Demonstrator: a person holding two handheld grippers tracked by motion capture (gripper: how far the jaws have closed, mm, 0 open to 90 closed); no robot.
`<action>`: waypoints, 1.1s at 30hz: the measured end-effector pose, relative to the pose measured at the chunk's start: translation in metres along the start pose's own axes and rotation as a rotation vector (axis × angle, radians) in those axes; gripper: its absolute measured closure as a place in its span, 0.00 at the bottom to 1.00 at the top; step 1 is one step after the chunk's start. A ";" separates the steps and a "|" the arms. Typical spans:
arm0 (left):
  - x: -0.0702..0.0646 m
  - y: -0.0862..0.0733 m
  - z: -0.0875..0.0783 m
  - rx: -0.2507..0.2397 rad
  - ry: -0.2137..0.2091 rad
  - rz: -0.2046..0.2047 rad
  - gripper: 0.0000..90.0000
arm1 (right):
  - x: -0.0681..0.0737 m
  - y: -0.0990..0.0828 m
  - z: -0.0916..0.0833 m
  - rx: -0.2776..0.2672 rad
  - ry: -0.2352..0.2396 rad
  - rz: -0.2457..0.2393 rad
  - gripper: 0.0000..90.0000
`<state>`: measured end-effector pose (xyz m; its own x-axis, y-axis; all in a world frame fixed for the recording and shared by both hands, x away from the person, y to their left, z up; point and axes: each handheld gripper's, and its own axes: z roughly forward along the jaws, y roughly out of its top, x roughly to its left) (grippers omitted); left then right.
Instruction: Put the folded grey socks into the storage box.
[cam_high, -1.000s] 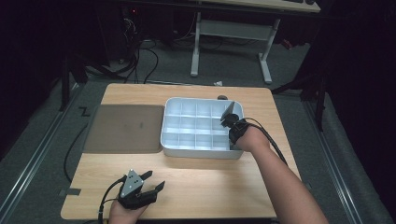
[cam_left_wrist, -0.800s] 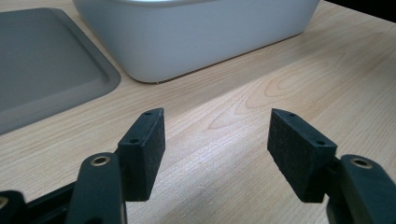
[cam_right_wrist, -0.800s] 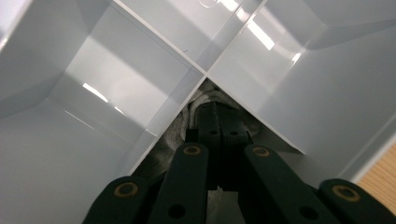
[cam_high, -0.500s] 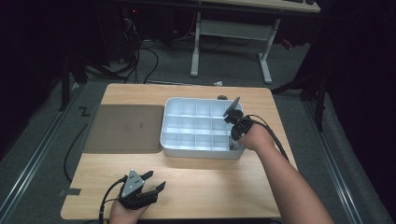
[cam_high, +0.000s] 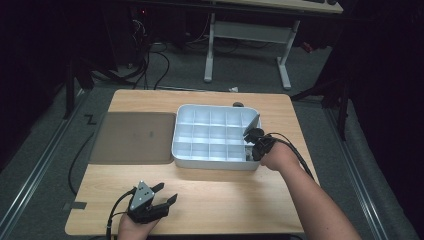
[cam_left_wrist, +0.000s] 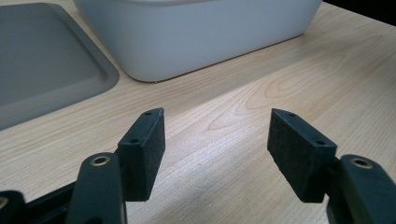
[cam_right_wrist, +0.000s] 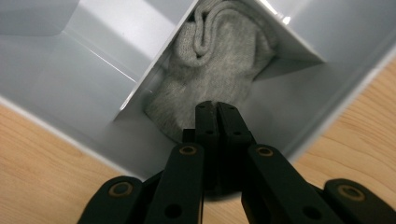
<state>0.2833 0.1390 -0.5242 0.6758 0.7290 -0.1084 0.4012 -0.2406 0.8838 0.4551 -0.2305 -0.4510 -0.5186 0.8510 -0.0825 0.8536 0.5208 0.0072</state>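
Right gripper view shows the clenched right tongs just above the grey sock in the organiser's corner compartment.

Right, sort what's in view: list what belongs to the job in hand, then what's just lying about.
In the job:
- grey sock, tucked in a corner compartment
- white divided bin
- right gripper, shut, its tips at the sock

Lying about:
- grey tray left of the bin
- left gripper, open over bare table
- small dark object behind the bin, too small to identify
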 end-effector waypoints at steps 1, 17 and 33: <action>0.000 0.000 0.000 0.001 0.001 0.001 0.42 | 0.000 0.001 0.003 0.004 0.006 0.002 1.00; 0.001 -0.001 -0.003 0.008 0.007 0.006 0.42 | -0.002 -0.007 -0.029 -0.141 0.009 0.026 0.82; 0.007 -0.001 -0.001 0.041 0.021 0.001 0.42 | -0.022 -0.053 -0.044 -0.302 0.008 0.088 0.69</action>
<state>0.2870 0.1452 -0.5255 0.6634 0.7419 -0.0976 0.4261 -0.2673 0.8643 0.4194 -0.2742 -0.4053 -0.4446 0.8937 -0.0609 0.8426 0.4403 0.3100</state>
